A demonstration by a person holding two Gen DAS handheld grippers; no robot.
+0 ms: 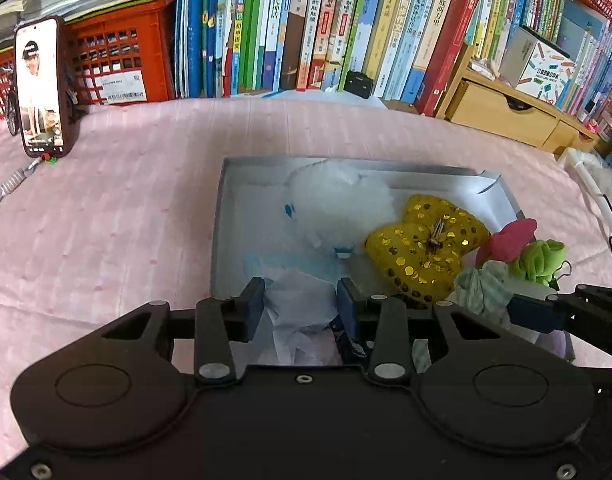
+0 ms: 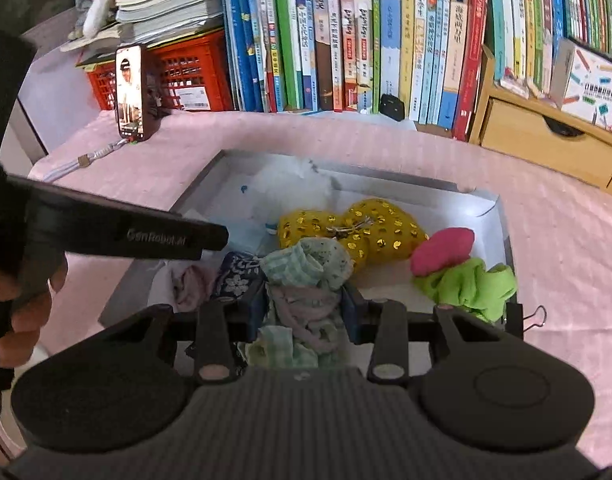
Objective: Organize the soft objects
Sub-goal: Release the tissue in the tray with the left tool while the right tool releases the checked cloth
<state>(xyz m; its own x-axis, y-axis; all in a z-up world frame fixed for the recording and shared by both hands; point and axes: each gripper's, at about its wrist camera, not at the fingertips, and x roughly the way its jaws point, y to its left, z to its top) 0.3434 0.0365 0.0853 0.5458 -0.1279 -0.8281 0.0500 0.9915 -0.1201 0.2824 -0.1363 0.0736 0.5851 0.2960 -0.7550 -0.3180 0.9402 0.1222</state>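
a pink cloth point(image 1: 125, 216) covered the surface; behind it stood a row of books point(image 1: 326, 28), red crates point(image 1: 117, 60) and a wooden drawer unit point(image 1: 506, 112).

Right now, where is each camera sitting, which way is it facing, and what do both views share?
Left wrist: on the left hand-held gripper, facing the bookshelf over the box; its fingers hold white fabric.
Right wrist: on the right hand-held gripper, same heading; it grips a green checked cloth; the person's left hand shows.
Shared: box, gold sequin bow, phone.
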